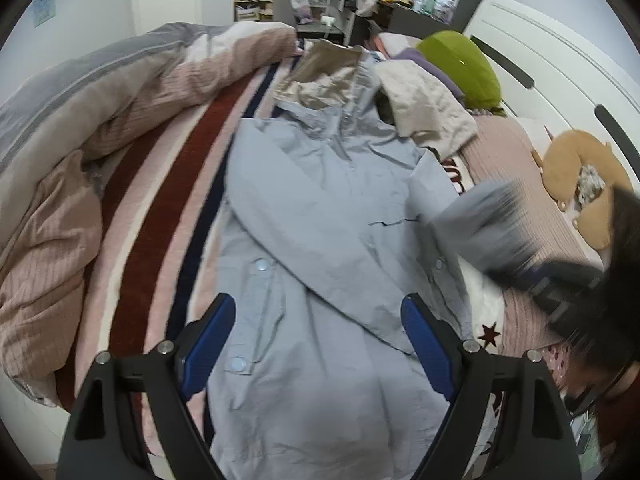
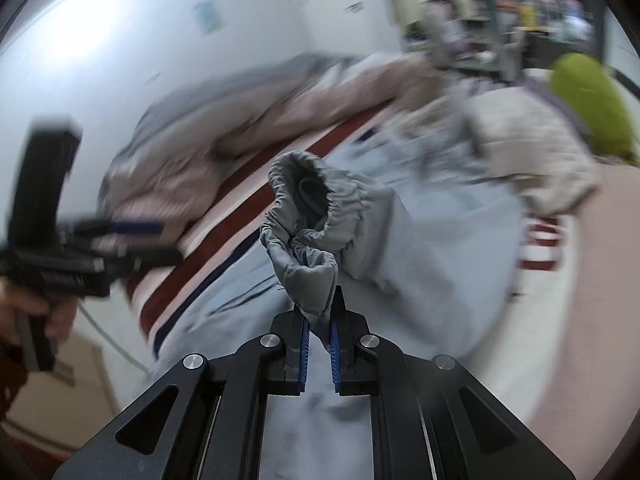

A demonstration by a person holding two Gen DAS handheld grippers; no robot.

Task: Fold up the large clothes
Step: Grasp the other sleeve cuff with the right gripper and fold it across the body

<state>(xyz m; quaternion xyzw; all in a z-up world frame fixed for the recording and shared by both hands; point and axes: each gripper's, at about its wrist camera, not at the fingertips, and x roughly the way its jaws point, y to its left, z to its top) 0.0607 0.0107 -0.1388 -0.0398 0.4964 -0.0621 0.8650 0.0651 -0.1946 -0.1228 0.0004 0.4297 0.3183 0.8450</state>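
A light blue-grey jacket (image 1: 320, 216) with a tan-lined hood lies flat on the striped bed cover, one sleeve folded diagonally across its front. My left gripper (image 1: 318, 316) is open and empty, hovering above the jacket's lower half. My right gripper (image 2: 319, 312) is shut on the elastic cuff (image 2: 316, 216) of the other sleeve and holds it up above the jacket. That sleeve and the right gripper show blurred in the left wrist view (image 1: 480, 228). The left gripper shows at the left of the right wrist view (image 2: 80, 248).
A pink and grey duvet (image 1: 80, 152) is bunched at the bed's left. A beige garment (image 1: 428, 108), a green pillow (image 1: 460, 64) and a tan plush (image 1: 580, 184) lie by the white headboard (image 1: 560, 60). A cluttered desk (image 1: 360, 4) stands behind.
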